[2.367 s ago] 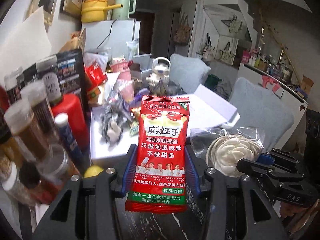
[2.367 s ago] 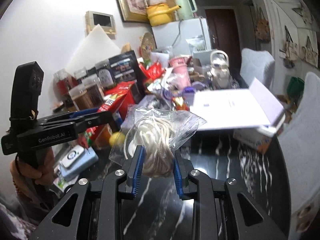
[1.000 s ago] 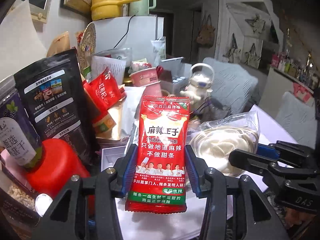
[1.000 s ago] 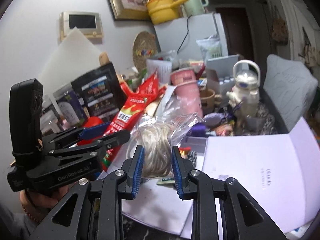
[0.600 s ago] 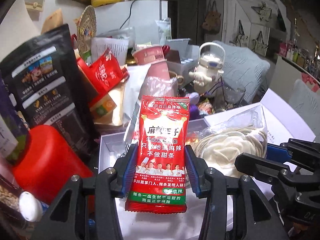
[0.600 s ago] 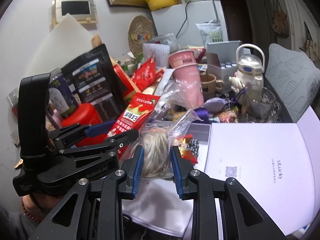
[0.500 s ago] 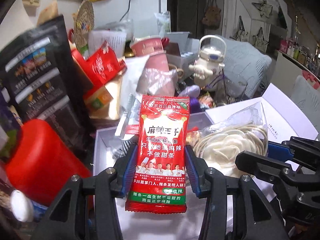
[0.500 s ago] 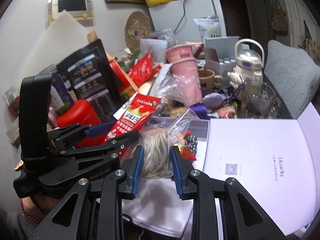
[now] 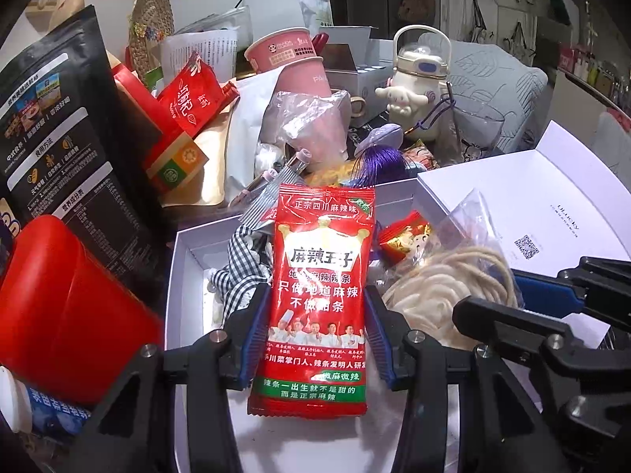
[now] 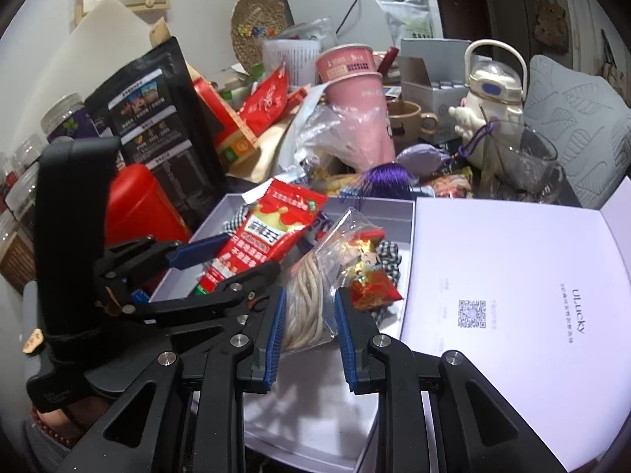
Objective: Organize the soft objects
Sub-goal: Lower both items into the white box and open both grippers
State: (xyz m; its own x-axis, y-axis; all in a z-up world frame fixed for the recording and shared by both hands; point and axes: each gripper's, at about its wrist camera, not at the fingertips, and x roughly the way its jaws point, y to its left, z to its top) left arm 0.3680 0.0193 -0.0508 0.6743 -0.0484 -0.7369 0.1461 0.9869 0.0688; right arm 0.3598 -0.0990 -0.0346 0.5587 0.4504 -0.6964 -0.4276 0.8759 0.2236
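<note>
Your right gripper (image 10: 308, 329) pinches a clear bag of pale cord (image 10: 311, 295) between its 2 blue pads, over the open white box (image 10: 315, 406). To its left, your left gripper (image 10: 236, 254) clamps a red snack packet (image 10: 262, 244), tilted over the box's near-left wall. In the box, just beside the bag, lie a small red and gold packet (image 10: 368, 276) and black-and-white checked cloth (image 10: 388, 254). The box's lid (image 10: 512, 299) lies open to the right, with a QR code on it. Behind the box stand a red canister (image 10: 138, 205), a black pouch (image 10: 157, 118), 2 stacked pink cups (image 10: 359, 90) and a cream kettle-shaped bottle (image 10: 493, 98).
</note>
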